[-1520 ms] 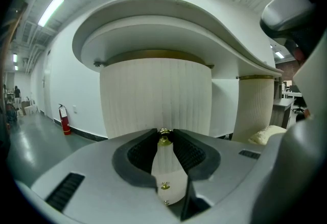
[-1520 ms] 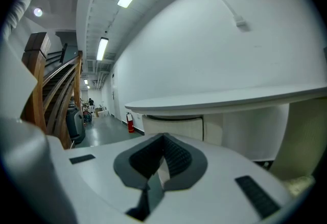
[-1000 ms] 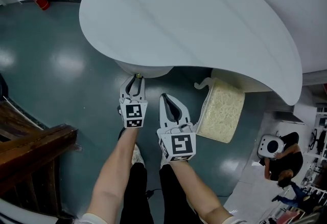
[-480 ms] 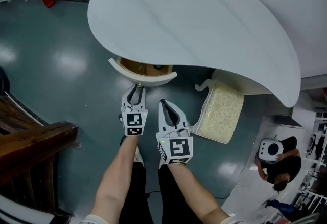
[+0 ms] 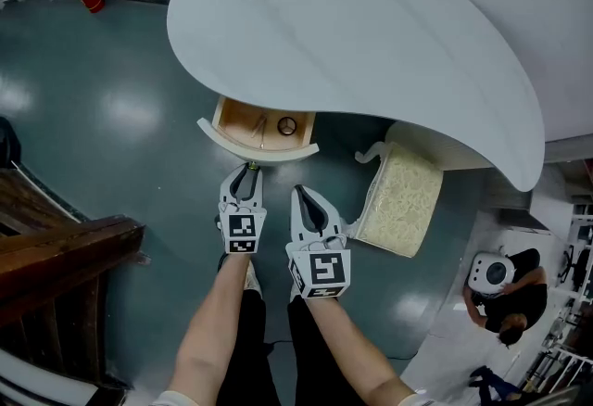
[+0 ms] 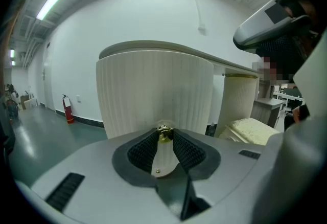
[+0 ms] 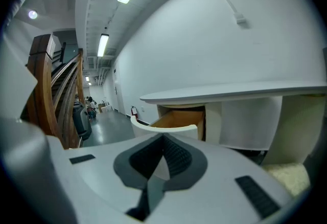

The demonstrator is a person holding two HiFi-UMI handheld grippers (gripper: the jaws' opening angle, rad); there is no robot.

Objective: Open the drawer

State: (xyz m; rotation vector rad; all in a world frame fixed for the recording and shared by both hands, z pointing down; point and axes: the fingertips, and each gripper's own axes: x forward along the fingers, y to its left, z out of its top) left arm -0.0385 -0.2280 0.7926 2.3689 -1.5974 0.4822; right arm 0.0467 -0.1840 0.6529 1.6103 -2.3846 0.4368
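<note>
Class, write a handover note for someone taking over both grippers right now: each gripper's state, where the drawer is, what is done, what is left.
Left gripper: shut on the drawer's brass knob.
Right gripper: shut, empty, beside the left one, touching nothing.
Drawer: partly out from under the white table; its wooden inside shows, with a small round thing in it.
Done: knob gripped, drawer partly open.
Left: probably pull a little further toward yourself, then let go of the knob.
</note>
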